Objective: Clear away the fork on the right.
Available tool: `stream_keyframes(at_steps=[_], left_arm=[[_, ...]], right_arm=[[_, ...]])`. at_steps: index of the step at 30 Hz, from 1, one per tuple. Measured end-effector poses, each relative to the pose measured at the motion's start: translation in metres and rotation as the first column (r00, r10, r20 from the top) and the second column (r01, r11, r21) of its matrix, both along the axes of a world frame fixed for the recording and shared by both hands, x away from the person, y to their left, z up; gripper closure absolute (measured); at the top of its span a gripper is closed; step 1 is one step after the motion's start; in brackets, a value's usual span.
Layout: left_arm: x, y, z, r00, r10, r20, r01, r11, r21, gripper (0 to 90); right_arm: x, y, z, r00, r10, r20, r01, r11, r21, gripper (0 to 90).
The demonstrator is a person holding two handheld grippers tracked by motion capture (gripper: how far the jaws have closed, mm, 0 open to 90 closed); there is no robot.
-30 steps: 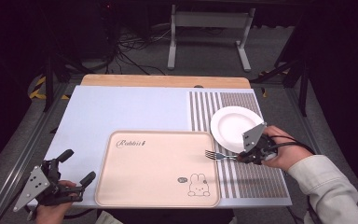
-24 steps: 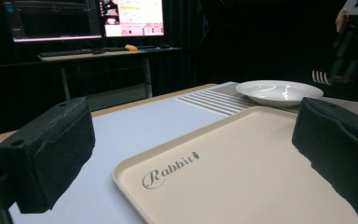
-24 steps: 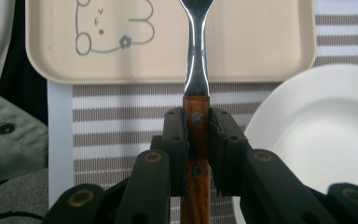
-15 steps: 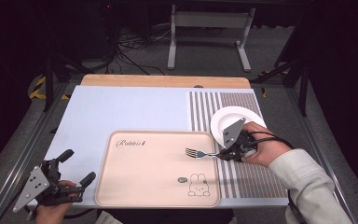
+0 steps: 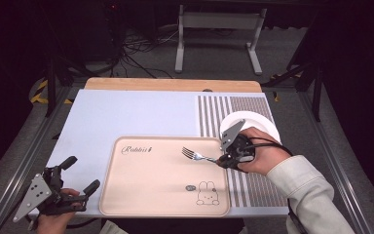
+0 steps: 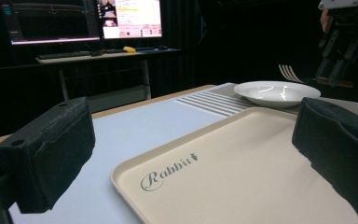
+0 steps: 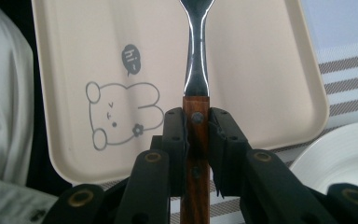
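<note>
A wooden table [image 5: 173,84] is carrying a pale blue mat [image 5: 126,114] with a striped right part; a beige tray [image 5: 146,190] is lying near, a white plate [image 5: 263,122] at right.

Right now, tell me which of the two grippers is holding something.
The right gripper: its jaws are clamped on the wooden handle of a fork over the beige tray. The left gripper stands open, with nothing between its jaws.

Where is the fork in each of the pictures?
High view: the fork is right of middle, over the tray, held by the right claw.
Left gripper view: its tines poke up at the far right, just behind the white plate.
Right gripper view: it runs up the middle, its wooden handle pinched in the claw.
Shared landmark: the beige tray.
</note>
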State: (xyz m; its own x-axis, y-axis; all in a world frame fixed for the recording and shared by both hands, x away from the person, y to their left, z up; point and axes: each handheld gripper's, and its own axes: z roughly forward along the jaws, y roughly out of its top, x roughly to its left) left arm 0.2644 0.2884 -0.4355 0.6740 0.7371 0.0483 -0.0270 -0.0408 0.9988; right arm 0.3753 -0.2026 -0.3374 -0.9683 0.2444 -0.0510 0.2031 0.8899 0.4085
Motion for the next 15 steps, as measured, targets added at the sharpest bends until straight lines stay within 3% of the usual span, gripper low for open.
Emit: stream_keyframes(at_steps=[2, 4, 6, 11, 15], left_arm=[[0.0, -0.001, 0.0, 1.0, 0.0, 0.001, 0.0, 1.0, -0.001, 0.0], [0.0, -0.001, 0.0, 1.0, 0.0, 0.002, 0.0, 1.0, 0.002, 0.0], [0.0, -0.001, 0.0, 1.0, 0.0, 0.002, 0.0, 1.0, 0.003, 0.1], [0.0, -0.001, 0.0, 1.0, 0.0, 0.002, 0.0, 1.0, 0.002, 0.1], [0.0, -0.001, 0.0, 1.0, 0.0, 0.003, 0.0, 1.0, 0.003, 0.1]], right_arm=[[-0.001, 0.002, 0.0, 0.9988, -0.045, -0.02, 0.045, 0.999, 0.007, 78.2], [-0.002, 0.004, -0.001, 0.9915, -0.115, -0.062, 0.115, 0.993, 0.008, 78.2], [-0.004, 0.006, -0.002, 0.9837, -0.166, -0.069, 0.167, 0.986, 0.014, 78.2], [-0.007, 0.011, -0.003, 0.9452, -0.309, -0.107, 0.313, 0.95, 0.023, 78.2], [-0.01, 0.015, -0.006, 0.921, -0.368, -0.127, 0.375, 0.927, 0.03, 78.2]])
